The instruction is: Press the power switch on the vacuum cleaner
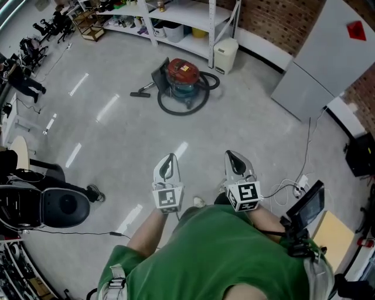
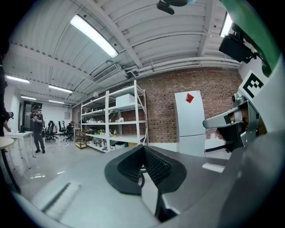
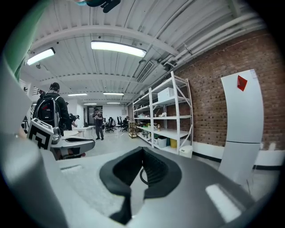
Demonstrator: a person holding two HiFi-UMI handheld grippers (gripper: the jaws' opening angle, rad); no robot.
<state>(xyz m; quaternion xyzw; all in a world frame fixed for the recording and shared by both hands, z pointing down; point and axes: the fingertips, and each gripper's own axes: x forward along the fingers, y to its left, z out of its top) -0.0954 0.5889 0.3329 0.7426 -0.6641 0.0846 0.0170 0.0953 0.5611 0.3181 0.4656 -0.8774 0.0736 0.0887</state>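
Note:
The vacuum cleaner (image 1: 181, 78), a red-topped teal canister with a black hose looped around it and a floor nozzle (image 1: 140, 94) at its left, stands on the grey floor far ahead in the head view. I cannot make out its power switch. My left gripper (image 1: 170, 158) and right gripper (image 1: 230, 155) are held side by side close to the person's body, well short of the vacuum. Both point toward it, jaws shut and empty. In the left gripper view the left gripper (image 2: 143, 149) has its black pads meeting at the tip; the right gripper (image 3: 142, 151) looks the same in its own view.
White shelving (image 1: 176, 14) and a small white bin (image 1: 225, 54) stand behind the vacuum. A white cabinet (image 1: 322, 58) is at the right by the brick wall. A black office chair (image 1: 58, 205) sits at the left. Cables and a power strip (image 1: 300, 183) lie at the right.

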